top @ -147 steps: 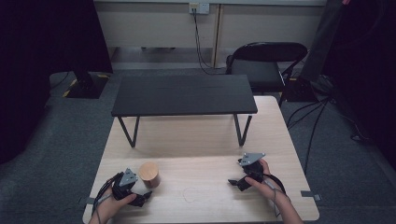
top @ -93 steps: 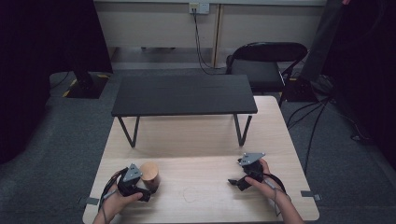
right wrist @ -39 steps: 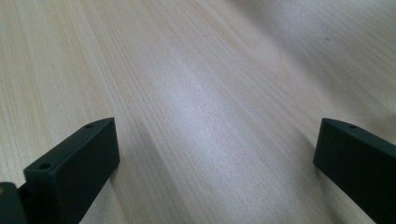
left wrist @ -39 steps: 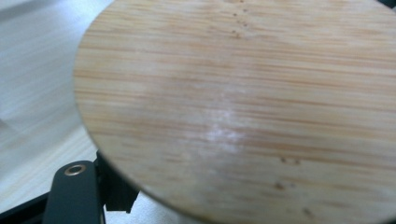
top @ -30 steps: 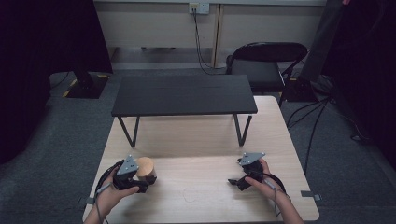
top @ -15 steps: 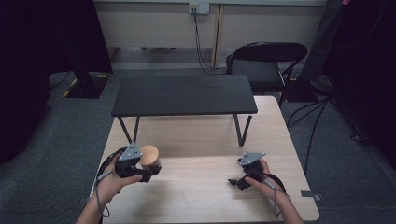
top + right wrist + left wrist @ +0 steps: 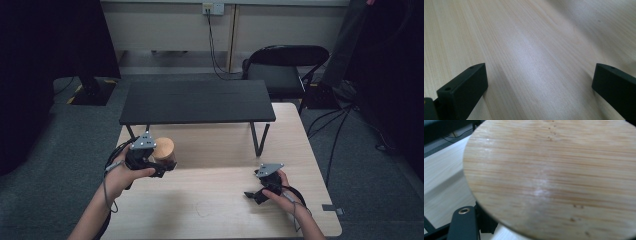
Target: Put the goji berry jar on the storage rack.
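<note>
A small round jar with a pale wooden lid [image 7: 164, 148] hangs above the left part of the light wooden table [image 7: 225, 150]. My left gripper [image 7: 161, 165] is shut on the jar's body below the lid, and a hand holds the gripper from the left. In the left gripper view the lid [image 7: 554, 177] is very close, with one black jaw under its lower left edge. My right gripper [image 7: 251, 194] rests low over the table near the front right, held by the other hand. In the right gripper view my right gripper [image 7: 539, 87] is open, with bare table [image 7: 536, 50] between its jaws.
A low black shelf on thin legs [image 7: 195, 102] stands across the back of the table, just beyond the lifted jar. Behind the table are a black chair [image 7: 282, 70], cables on the grey carpet [image 7: 345, 125] and a wall socket [image 7: 212, 8].
My left hand has lifted the jar off the table and carried it away from the person, toward the black shelf. The right hand and its gripper have stayed put.
</note>
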